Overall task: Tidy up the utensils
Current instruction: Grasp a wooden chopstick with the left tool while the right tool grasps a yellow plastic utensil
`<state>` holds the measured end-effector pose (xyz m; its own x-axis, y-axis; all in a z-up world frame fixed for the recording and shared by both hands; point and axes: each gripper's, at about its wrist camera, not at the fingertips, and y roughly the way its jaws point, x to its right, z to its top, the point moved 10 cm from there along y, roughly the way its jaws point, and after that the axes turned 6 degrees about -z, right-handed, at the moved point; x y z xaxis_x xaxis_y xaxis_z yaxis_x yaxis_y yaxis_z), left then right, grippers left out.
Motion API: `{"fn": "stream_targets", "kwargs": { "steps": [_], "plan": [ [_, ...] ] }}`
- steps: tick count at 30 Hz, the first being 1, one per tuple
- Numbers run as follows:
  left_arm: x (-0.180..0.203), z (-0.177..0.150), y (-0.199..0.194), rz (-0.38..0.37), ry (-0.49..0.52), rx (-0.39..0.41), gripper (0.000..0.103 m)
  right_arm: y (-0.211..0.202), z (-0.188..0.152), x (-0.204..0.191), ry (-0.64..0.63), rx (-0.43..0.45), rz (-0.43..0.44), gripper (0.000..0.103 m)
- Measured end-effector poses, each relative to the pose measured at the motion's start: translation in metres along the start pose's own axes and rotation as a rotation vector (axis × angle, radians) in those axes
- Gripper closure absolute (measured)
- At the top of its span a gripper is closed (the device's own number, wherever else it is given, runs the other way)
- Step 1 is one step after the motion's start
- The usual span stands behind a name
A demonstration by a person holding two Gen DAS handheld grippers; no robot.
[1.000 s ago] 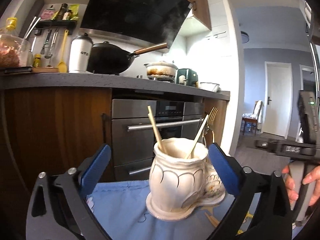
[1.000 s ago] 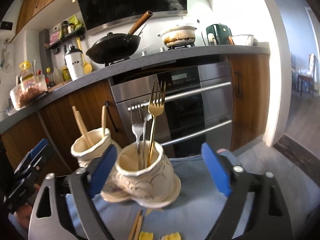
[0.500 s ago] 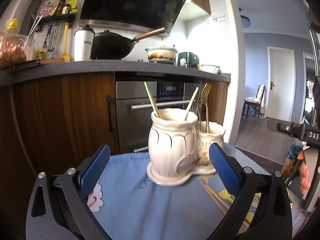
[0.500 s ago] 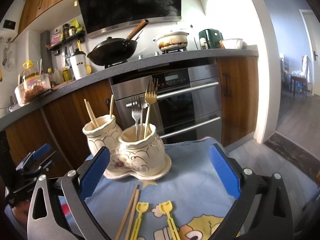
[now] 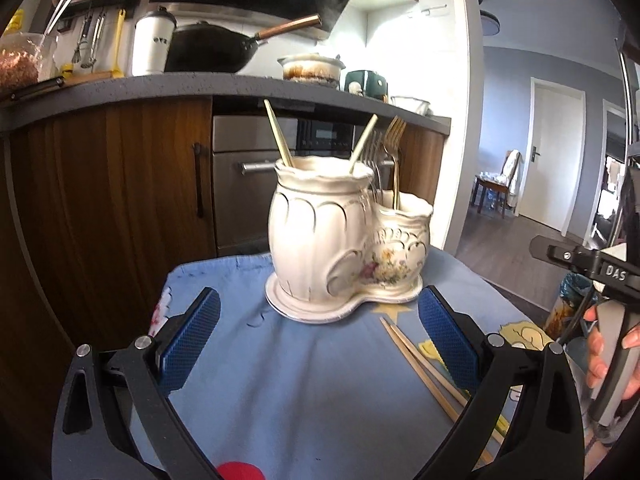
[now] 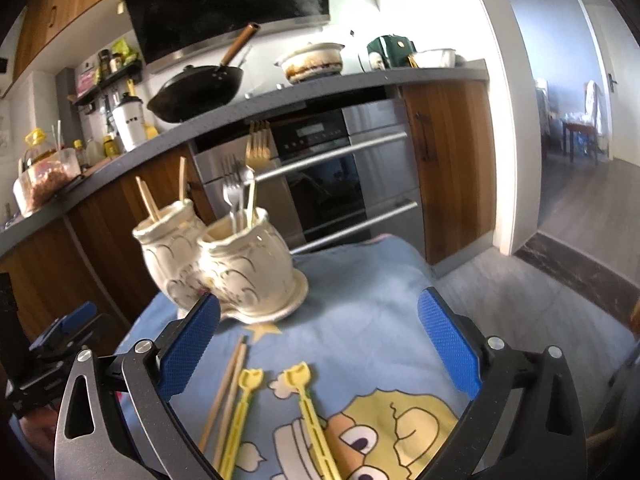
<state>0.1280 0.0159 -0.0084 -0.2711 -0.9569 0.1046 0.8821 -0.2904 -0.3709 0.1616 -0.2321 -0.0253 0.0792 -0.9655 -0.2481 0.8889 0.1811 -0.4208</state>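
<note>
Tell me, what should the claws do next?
Probably lower the open right claw onto the wooden chopsticks lying loose on the blue cloth. Two chopsticks already stand in the taller cup, so these likely belong there.

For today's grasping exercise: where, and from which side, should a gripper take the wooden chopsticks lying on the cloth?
Grip the chopsticks mid-length, from above, fingers straddling both: they lie flat, side by side on the cloth. The right gripper is open nearby.

daylight from right, bright | white wall glare | right-wrist view motion-blurred | fisheye edges bent, dark corners
</note>
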Motion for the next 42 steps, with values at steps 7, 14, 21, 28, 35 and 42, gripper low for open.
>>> {"fn": "stream_targets", "kwargs": {
  "steps": [7, 14, 21, 28, 35, 42],
  "plan": [
    [0.018, -0.02, 0.009, -0.035, 0.045, -0.101, 0.005, 0.01, -0.022, 0.007, -0.077, -0.061, -0.002, 0.005],
    [0.046, -0.055, 0.03, -0.086, 0.134, -0.26, 0.005, 0.017, -0.042, 0.007, -0.129, -0.165, 0.004, 0.005],
    [0.054, -0.074, 0.042, -0.075, 0.16, -0.36, 0.006, 0.023, -0.07, -0.001, -0.228, -0.273, 0.02, 0.009],
    [0.078, -0.097, 0.048, -0.15, 0.208, -0.458, 0.027, 0.029, -0.084, -0.01, -0.233, -0.335, 0.063, 0.04],
    [0.093, -0.1, 0.053, -0.172, 0.217, -0.501, 0.066, 0.032, -0.099, -0.023, -0.31, -0.37, 0.067, 0.048],
    [0.083, -0.096, 0.061, -0.172, 0.174, -0.548, 0.09, 0.028, -0.1, -0.023, -0.35, -0.358, 0.051, 0.078]
  ]
}}
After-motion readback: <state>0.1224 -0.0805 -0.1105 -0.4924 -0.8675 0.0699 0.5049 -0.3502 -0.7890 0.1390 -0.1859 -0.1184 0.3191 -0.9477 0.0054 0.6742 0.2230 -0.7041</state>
